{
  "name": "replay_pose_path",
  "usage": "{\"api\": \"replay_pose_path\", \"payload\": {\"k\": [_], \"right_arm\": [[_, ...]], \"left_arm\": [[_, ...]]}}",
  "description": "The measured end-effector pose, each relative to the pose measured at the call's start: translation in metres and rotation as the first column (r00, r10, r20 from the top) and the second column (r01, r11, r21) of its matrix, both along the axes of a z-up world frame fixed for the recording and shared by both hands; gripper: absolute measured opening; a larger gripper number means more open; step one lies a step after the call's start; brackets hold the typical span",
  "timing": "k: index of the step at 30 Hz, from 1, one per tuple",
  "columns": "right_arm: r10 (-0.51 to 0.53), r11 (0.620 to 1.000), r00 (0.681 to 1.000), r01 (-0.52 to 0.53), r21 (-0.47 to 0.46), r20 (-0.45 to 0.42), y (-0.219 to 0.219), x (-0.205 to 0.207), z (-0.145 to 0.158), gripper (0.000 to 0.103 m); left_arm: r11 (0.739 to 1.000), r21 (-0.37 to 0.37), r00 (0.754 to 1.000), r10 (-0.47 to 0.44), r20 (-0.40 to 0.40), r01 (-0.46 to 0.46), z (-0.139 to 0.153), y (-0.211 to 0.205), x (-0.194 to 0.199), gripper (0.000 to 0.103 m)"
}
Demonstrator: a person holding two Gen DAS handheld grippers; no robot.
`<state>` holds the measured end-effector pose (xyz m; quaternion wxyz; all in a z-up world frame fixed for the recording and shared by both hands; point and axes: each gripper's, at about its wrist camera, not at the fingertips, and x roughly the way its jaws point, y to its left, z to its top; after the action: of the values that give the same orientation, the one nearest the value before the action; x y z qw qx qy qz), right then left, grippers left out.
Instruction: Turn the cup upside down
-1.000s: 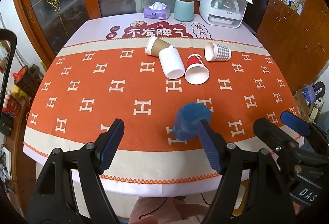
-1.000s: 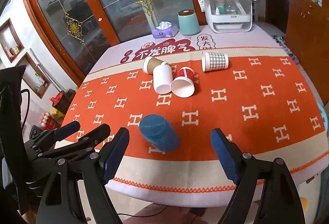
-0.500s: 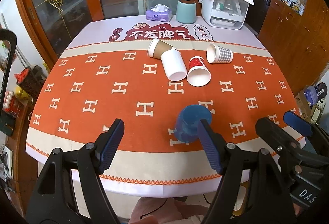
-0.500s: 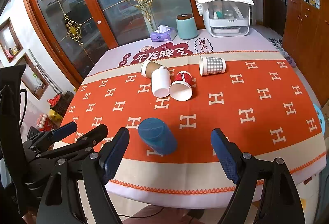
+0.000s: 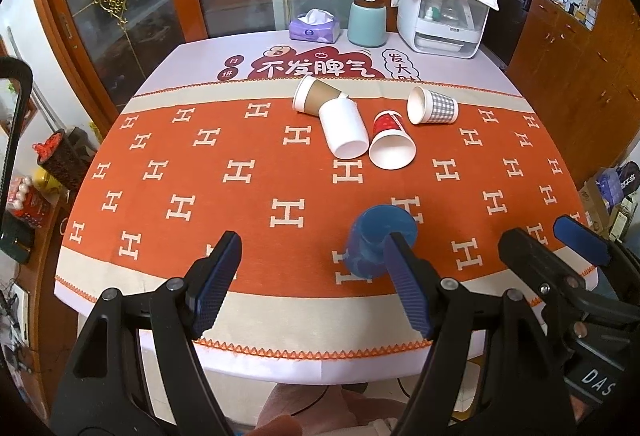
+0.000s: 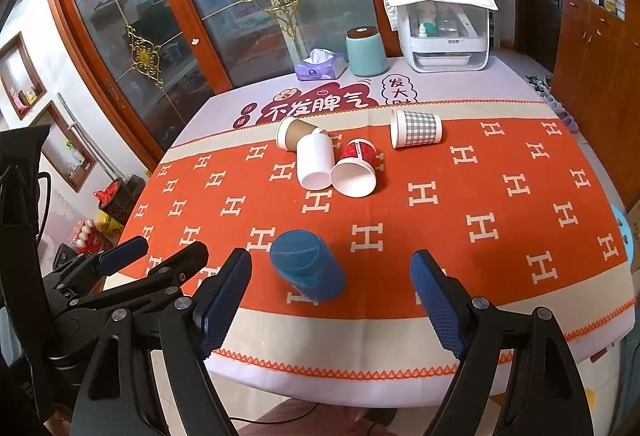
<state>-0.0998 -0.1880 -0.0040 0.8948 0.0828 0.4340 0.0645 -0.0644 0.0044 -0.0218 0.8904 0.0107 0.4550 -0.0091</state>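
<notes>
Cup (image 6: 306,266), blue and already bottom-up, stands just ahead of both wide-open grippers, left (image 5: 316,282) and right (image 6: 334,294), so next likely means backing away.

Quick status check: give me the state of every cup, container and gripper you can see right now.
Blue plastic cup: upside down, base up, ungripped.
Brown paper cup: on its side.
Plain white paper cup: on its side, touching the brown cup.
Red-and-white paper cup: on its side, mouth toward camera.
Grey checked paper cup: on its side, apart.
Teal canister: upright, lid on.
Left gripper: open.
Right gripper: open.
</notes>
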Motion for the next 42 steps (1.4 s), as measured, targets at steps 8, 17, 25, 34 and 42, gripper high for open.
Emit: {"api": "replay_pose_path", "payload": {"k": [8, 17, 25, 34, 42], "right_arm": [[-0.001, 1.0, 1.0, 0.001, 0.0, -0.001, 0.001, 0.0, 0.0, 0.083], [-0.003, 1.0, 1.0, 0.003, 0.0, -0.003, 0.001, 0.0, 0.001, 0.083], [-0.001, 1.0, 1.0, 0.001, 0.001, -0.003, 0.0, 0.001, 0.0, 0.083], [-0.008, 1.0, 1.0, 0.008, 0.001, -0.013, 0.001, 0.002, -0.001, 0.083], [-0.007, 1.0, 1.0, 0.007, 0.001, -0.016, 0.002, 0.003, -0.002, 0.083]], "left_arm": [[1.0, 0.003, 1.0, 0.008, -0.002, -0.008, 0.0, 0.001, 0.002, 0.071], [1.0, 0.004, 1.0, 0.007, -0.004, -0.007, 0.0, 0.001, 0.003, 0.071], [1.0, 0.007, 1.0, 0.004, -0.01, -0.004, -0.002, -0.001, 0.006, 0.071], [1.0, 0.008, 1.0, 0.001, -0.013, -0.001, -0.004, 0.0, 0.009, 0.071], [1.0, 0.005, 1.0, 0.002, -0.017, -0.001, -0.007, 0.002, 0.011, 0.071]]}}
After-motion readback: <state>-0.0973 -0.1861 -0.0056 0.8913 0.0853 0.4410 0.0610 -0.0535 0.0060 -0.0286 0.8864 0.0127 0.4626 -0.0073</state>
